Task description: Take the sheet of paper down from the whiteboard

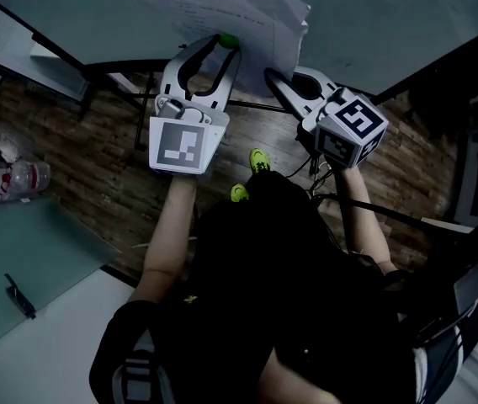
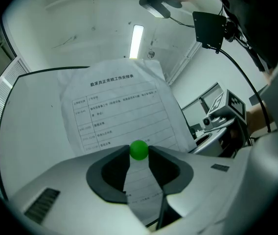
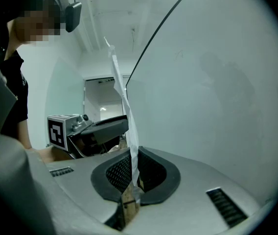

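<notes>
Both jaw pairs loaded: L gripper [image 1: 225, 47] pinches green magnet [image 2: 139, 150], R gripper [image 3: 133, 166] pinches sheet [image 2: 124, 106] edge. Draw sheet off whiteboard [image 3: 217, 82] slowly, w/o tearing.

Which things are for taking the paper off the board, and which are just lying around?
For the job: sheet of paper, whiteboard, green magnet held by the left gripper, right gripper pinching the sheet.

Just lying about: plastic bottle, small black thing on the glass table.
</notes>
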The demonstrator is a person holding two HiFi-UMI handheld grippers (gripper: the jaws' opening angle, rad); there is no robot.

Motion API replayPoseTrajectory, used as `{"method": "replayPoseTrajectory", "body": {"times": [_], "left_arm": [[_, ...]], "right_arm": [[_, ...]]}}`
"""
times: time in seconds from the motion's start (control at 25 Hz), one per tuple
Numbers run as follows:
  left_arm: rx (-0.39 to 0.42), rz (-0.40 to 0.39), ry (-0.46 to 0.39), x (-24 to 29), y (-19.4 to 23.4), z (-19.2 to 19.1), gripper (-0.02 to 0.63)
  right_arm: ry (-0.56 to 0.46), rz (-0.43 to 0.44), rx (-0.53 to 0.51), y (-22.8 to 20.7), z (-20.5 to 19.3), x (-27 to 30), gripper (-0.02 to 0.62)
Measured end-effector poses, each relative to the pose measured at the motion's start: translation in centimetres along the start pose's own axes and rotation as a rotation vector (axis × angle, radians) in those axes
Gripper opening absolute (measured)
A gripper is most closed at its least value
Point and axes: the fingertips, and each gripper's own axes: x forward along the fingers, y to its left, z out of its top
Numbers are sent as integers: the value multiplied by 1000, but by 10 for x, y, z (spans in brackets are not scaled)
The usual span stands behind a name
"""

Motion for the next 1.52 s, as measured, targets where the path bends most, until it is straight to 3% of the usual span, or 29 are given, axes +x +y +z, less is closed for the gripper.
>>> {"method": "replayPoseTrajectory", "body": {"times": [0.64,1.52], "left_arm": [[-38,-22,18,2,0,-4,138],[-49,32,75,-1,-3,-13,138]], "right_arm": [[32,9,19,4,-7,0,-3],[68,106,14,6,-20,3,-2]]}}
